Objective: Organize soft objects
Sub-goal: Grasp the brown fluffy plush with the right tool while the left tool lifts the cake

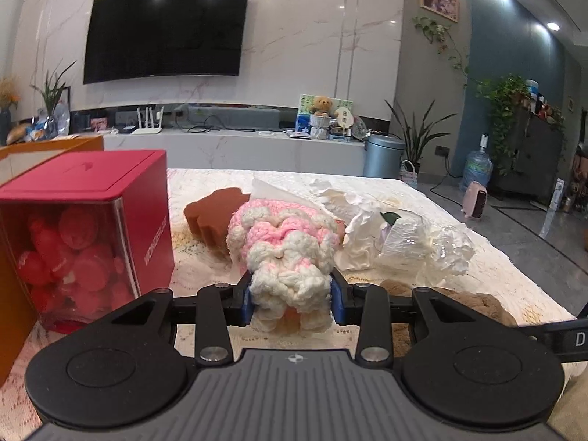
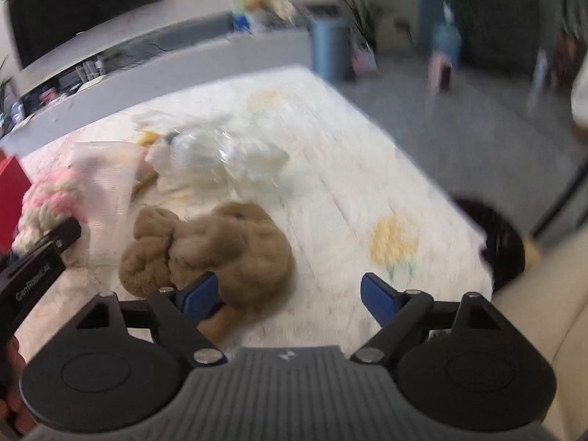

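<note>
Pink-and-white crocheted yarn piece clamped between blue pads of left gripper, raised above lace-covered table, just right of red box. Brown sponge behind yarn piece. Right gripper spread wide, nothing between pads; tan knitted bundle lies on table beside its left pad.

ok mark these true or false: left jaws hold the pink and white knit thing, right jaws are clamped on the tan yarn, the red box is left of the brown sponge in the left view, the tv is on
1. The left gripper holds the pink and white knit piece. True.
2. The right gripper is clamped on the tan yarn. False: its jaws stand wide apart, gripping nothing.
3. The red box is left of the brown sponge in the left wrist view. True.
4. The TV is on. False: its screen is dark.
</note>
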Motion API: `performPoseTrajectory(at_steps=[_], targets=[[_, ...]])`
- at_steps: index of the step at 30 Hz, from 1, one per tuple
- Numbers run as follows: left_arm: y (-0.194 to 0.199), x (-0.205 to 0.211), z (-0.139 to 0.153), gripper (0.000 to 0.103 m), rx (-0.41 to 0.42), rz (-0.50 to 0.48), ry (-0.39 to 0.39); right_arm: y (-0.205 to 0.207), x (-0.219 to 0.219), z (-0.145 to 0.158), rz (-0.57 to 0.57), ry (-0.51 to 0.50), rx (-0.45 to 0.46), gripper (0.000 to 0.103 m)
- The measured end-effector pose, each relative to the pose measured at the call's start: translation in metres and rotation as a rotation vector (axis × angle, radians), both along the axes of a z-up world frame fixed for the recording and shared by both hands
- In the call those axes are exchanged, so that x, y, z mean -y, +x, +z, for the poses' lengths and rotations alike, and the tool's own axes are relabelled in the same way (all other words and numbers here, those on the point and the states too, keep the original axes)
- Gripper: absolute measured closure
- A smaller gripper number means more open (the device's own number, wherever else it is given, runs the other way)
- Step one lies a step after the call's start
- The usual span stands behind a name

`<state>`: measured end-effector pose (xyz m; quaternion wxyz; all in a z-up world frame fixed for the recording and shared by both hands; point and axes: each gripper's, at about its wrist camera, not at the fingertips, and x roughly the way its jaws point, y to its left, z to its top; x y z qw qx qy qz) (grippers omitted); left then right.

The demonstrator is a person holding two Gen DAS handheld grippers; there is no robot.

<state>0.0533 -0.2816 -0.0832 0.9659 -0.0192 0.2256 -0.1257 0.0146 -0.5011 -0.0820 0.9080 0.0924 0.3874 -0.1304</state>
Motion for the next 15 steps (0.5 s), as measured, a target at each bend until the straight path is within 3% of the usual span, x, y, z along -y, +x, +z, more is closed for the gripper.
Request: performPoseTrajectory(at_steps=[2, 7, 11, 15], targets=[[0.000, -0.001, 0.001, 0.059, 0.006, 0.000, -0.003, 0.003, -0.010, 0.001, 0.078, 0.005, 0.035, 0.011], [0.004, -0.010, 0.007, 0.059, 0.081, 0.019, -0.043, 0.020, -0.049, -0.002, 0.217, -0.165, 0.074, 0.004], [0.014, -0.009, 0.007, 0.059, 0.120, 0.046, -0.003, 0.034, -0.050, -0.013, 0.227, -0.155, 0.054, 0.004], [0.024, -0.009, 0.001, 0.059, 0.090, 0.043, -0.011, 0.049, -0.046, -0.018, 0.197, -0.096, 0.072, 0.003]])
